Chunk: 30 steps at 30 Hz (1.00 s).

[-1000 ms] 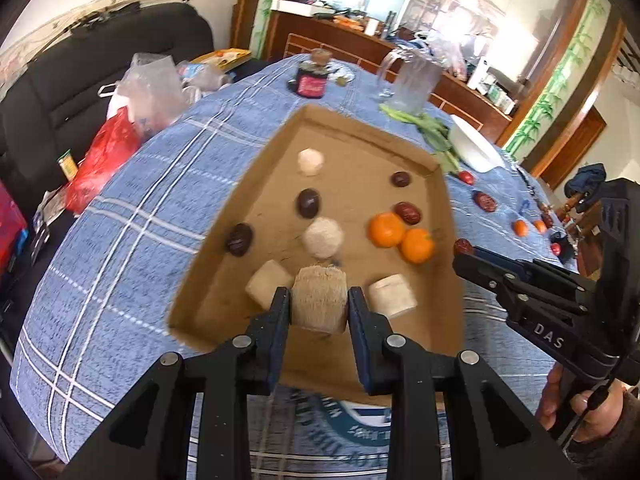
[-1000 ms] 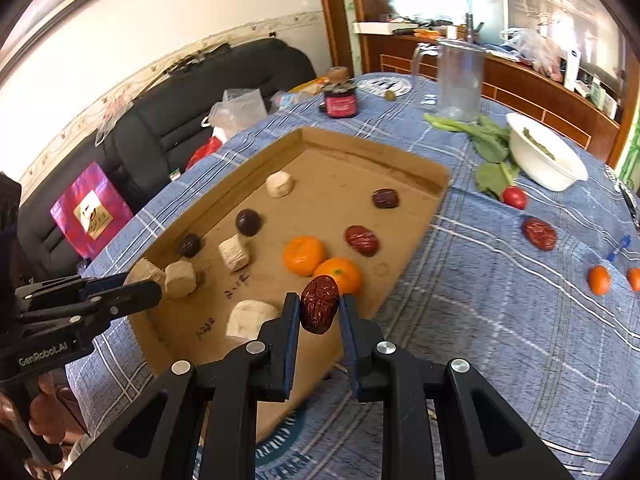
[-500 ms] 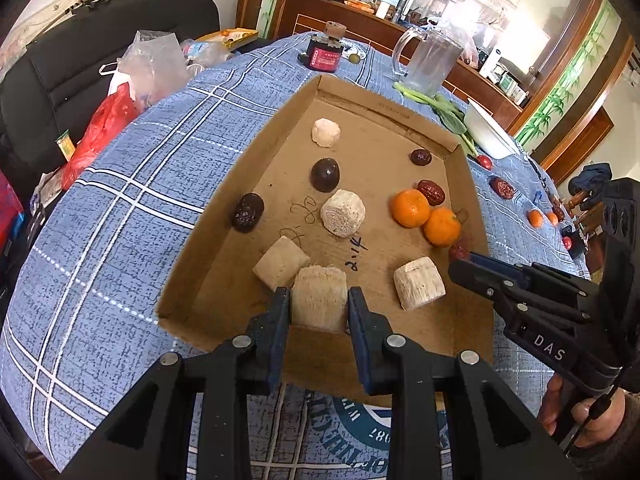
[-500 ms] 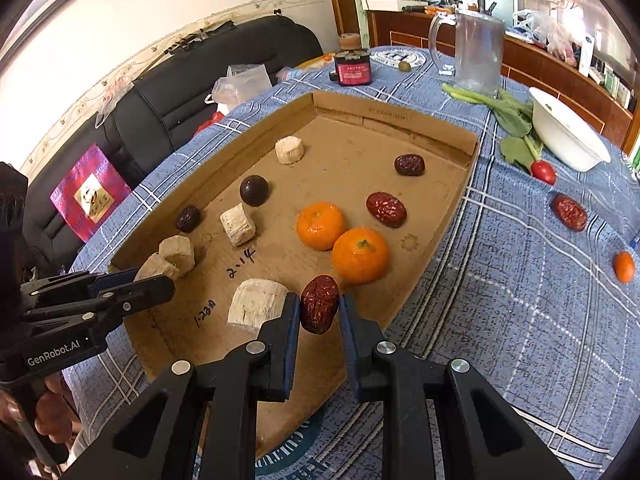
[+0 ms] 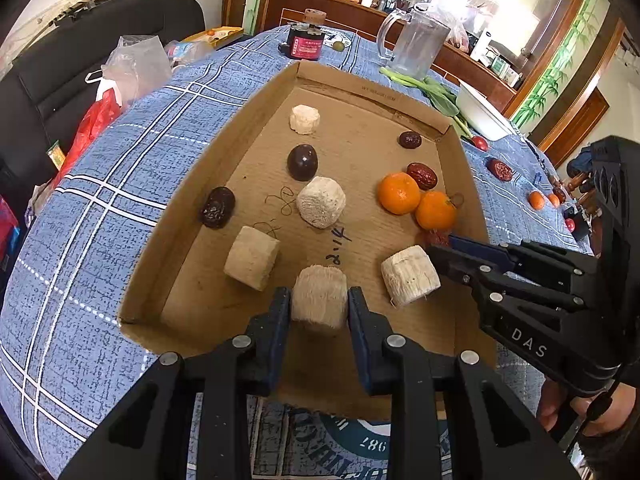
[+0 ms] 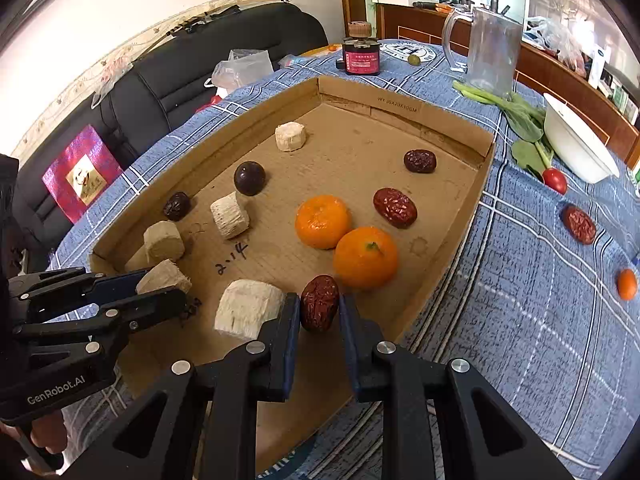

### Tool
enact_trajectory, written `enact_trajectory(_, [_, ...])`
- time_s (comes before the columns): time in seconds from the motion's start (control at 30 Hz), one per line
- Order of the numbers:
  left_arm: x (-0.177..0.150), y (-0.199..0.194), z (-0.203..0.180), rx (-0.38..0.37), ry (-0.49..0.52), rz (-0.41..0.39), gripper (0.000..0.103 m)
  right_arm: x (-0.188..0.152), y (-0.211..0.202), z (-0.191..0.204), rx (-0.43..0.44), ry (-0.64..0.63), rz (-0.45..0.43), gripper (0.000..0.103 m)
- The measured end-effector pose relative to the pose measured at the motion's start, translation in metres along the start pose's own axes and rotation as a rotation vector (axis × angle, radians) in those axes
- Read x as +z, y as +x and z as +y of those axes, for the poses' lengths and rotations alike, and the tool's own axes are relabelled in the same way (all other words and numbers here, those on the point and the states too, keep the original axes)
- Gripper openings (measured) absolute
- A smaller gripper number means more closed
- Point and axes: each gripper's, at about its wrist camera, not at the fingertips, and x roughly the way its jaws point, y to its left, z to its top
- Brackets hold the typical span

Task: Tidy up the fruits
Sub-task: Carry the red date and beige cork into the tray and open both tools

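Observation:
A shallow cardboard tray [image 5: 256, 120] [image 6: 452, 128] lies on the blue checked tablecloth. In it are two oranges [image 5: 400, 194] [image 6: 366, 258], red dates [image 6: 395, 208], dark fruits [image 5: 302, 162] and several pale sugarcane chunks [image 5: 321, 202]. My left gripper [image 5: 319, 306] is shut on a pale sugarcane chunk [image 5: 319, 296] low over the tray's near end; it also shows in the right wrist view [image 6: 162, 286]. My right gripper [image 6: 319, 310] is shut on a red date [image 6: 319, 302] just in front of the nearer orange, beside a sugarcane chunk [image 6: 246, 308].
Outside the tray on the right lie a red date [image 6: 579, 225], a cherry tomato [image 6: 556, 181], small oranges [image 6: 626, 284], greens [image 6: 520, 120] and a white bowl [image 6: 576, 148]. A glass pitcher [image 6: 490, 50] and a dark jar [image 6: 362, 58] stand behind. A black sofa [image 6: 200, 64] is at the left.
Both grippers have moved forward and down into the tray, each still holding its piece. The right gripper's date now sits close to the nearer orange.

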Motion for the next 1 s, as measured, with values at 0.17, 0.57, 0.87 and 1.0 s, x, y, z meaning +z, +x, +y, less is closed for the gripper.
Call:
enact_trajectory(0.17, [0.001, 0.005, -0.007, 0.039, 0.027, 0.002, 0.028, 0.004, 0.004, 0.002, -0.046, -0.053, 0.001, 0.022])
enact_trajectory(0.57, [-0.003, 0.002, -0.008, 0.073, 0.054, -0.004, 0.029, 0.002, 0.004, 0.004, -0.069, -0.082, 0.004, 0.022])
enact_trajectory(0.87, [-0.007, -0.01, -0.005, 0.093, 0.027, -0.038, 0.038, -0.001, -0.007, 0.006, -0.087, -0.085, -0.006, 0.023])
enact_trajectory(1.0, [-0.01, -0.016, -0.006, 0.105, 0.008, -0.058, 0.039, -0.005, -0.02, 0.003, -0.08, -0.054, -0.021, 0.023])
